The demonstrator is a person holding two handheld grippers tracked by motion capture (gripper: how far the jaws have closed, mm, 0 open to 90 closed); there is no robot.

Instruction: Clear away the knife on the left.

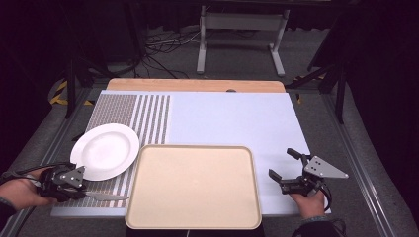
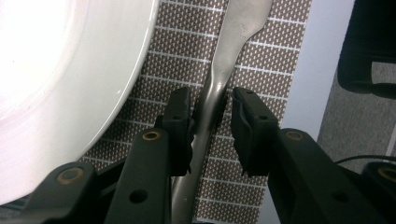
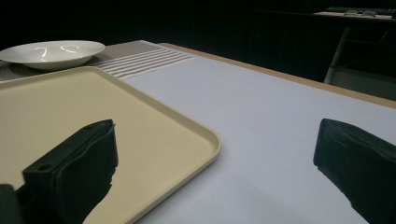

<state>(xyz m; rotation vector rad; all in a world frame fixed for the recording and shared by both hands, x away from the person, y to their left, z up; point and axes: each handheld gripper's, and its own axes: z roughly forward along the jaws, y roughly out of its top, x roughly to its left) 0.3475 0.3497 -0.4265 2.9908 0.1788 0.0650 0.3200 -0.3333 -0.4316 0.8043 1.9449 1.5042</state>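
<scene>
Tool, left [image 1: 91, 193]: yours, lower left of the high view, lying low over the striped brown-and-white woven placemat [image 1: 148, 116]. Its black jaws straddle the handle of a flat silver metal knife [image 2: 219, 88]; in the left gripper view one pad touches the handle while the other stands just off it, so the jaws are not yet clamped on it. Knife location: on the placemat, just beside the rim of the round white ceramic plate [image 1: 105, 150], blade pointing right toward the tray in the high view.

Tool, right [image 1: 285, 165]: yours, lower right of the high view, resting over bare pale blue-grey tabletop [image 1: 237, 118]. Jaws spread wide, nothing between them. In the right gripper view, each black pad stands at a lower corner with tabletop showing between.

Tray: rectangular cream plastic tray [image 1: 193, 185] with rounded corners, lower centre of the high view, between your two hands. Its left edge overlaps the placemat; its upper left corner sits near the plate.

Plate: left of centre in the high view, on the placemat, partly overhanging the mat's left edge.

Hands: your left hand [image 1: 22, 190] enters at the lower left edge, your right hand [image 1: 309, 203] at the bottom right.
</scene>
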